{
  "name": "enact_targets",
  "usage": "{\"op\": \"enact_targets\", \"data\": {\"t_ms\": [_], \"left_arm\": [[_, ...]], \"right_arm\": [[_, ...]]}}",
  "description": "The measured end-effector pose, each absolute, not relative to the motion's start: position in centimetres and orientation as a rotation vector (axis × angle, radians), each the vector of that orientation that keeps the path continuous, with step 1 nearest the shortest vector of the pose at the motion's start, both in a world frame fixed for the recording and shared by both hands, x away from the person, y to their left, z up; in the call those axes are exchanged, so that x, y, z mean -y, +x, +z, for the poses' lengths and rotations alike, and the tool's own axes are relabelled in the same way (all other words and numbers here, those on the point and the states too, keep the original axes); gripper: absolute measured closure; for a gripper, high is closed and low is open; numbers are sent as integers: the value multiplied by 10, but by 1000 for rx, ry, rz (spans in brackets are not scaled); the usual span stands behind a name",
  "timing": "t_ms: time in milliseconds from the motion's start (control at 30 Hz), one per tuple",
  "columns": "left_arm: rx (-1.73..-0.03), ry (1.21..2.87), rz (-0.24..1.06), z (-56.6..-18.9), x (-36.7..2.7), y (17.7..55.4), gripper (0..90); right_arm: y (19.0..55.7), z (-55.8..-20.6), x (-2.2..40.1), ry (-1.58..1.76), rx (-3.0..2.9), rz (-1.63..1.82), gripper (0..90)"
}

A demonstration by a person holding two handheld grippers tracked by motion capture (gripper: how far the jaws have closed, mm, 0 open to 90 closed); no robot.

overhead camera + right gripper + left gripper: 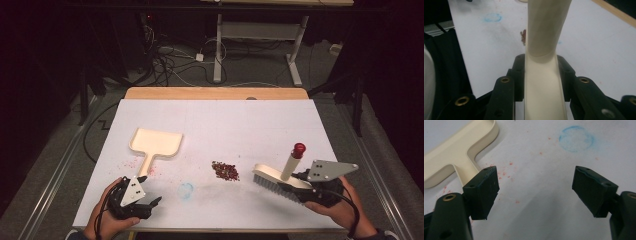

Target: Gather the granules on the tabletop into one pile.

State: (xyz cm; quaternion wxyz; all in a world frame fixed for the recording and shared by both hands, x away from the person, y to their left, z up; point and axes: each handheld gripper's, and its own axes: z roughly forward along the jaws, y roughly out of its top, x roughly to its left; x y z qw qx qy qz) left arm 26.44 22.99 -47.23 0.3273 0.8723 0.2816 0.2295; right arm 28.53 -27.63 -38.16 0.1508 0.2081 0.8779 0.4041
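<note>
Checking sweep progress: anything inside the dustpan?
The dustpan tray looks empty; red crumbs sit in a pile on the table, beside the brush. Under the pan: hidden.

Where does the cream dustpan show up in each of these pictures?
High view: the dustpan lies left of centre on the white table, handle toward the left tongs.
Left gripper view: upper left, handle running down behind the left jaw.
Right gripper view: I cannot make it out.
Shared landmark: the blue ring mark on the table.

White table (280, 120) — cream dustpan (156, 142), reddish crumbs (225, 170), perhaps seeds.
</note>
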Motion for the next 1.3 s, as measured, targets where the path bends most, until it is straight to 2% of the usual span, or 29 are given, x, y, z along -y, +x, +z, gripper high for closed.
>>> {"op": "enact_targets", "data": {"t_ms": [267,600,800,1033,1067,1167,1300], "left_arm": [[-736,2284,595,-472,-229,265,208],[-738,2291,586,-474,-230,266,208],[-736,2300,581,-475,-228,267,208],[-742,2315,559,-477,-228,266,208],[-743,2316,557,-477,-228,266,208],[-738,2319,552,-477,-227,266,219],[-736,2320,553,-477,-227,266,219]], "right_arm": [[286,-390,290,601,-2675,1111,675],[330,-404,296,694,-2699,1036,652],[362,-406,301,774,-2690,996,557],[401,-424,302,920,-2712,847,459],[405,-426,303,942,-2696,833,507],[418,-430,309,1040,-2663,802,501],[426,-433,312,1167,-2517,805,583]]}}
